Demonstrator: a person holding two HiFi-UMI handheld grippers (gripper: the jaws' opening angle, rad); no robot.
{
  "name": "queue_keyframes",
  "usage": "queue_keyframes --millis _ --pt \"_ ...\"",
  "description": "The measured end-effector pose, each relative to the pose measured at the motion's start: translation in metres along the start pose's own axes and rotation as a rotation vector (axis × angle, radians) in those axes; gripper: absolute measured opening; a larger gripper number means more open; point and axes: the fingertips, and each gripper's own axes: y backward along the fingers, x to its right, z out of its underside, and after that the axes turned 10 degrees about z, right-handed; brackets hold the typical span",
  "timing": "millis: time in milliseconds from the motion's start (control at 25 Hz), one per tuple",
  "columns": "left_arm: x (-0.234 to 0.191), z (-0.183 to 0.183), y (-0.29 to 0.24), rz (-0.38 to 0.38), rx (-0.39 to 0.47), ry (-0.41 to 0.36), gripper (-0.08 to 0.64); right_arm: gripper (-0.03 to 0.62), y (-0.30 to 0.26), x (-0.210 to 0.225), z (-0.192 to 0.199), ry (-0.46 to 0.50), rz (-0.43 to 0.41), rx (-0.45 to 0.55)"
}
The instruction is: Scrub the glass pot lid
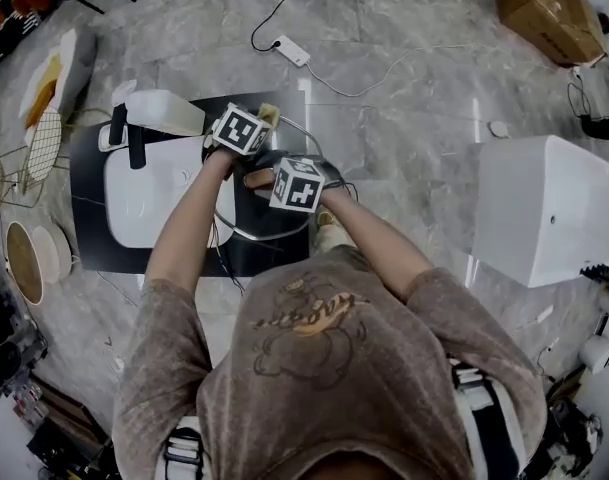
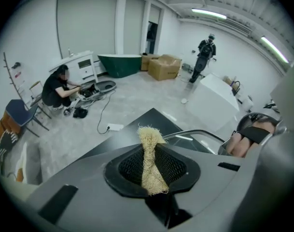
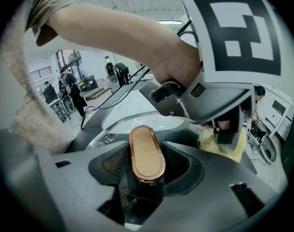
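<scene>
The glass pot lid [image 1: 274,236] lies on a black mat [image 1: 89,168] in front of me; its metal rim also shows in the left gripper view as the lid [image 2: 204,140]. My right gripper [image 3: 147,170] is shut on the lid's copper-rimmed handle [image 3: 147,151], and in the head view that gripper [image 1: 276,180] sits under its marker cube. My left gripper [image 2: 149,170] is shut on a pale yellow loofah scrubber [image 2: 149,149]. In the head view the left gripper [image 1: 264,120] hovers over the lid's far edge. The right gripper view shows the scrubber [image 3: 224,145] just right of the handle.
A white basin [image 1: 144,193] lies on the mat left of the lid, with a white container [image 1: 164,113] behind it. A white cabinet [image 1: 549,208] stands to the right. A power strip [image 1: 292,50] and cable cross the floor beyond. Plates [image 1: 29,258] sit at far left.
</scene>
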Motion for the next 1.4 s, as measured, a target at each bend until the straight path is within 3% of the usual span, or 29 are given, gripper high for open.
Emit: queue_keyframes --millis 320,520,1000,1400 --pt "0.045 -0.026 -0.032 0.216 -0.065 -0.241 0.067 0.198 0.001 0.000 0.000 -0.001 -0.005 0.013" --pt "0.068 -0.033 -0.044 0.354 -0.102 -0.345 0.067 0.198 0.002 0.000 0.000 -0.004 -0.008 0.017" --pt "0.113 -0.029 -0.051 0.611 -0.187 -0.452 0.067 0.196 0.002 0.001 -0.001 -0.002 -0.016 0.021" --pt "0.134 -0.022 -0.051 0.765 -0.282 -0.441 0.067 0.197 0.001 0.000 -0.002 -0.011 -0.009 0.013"
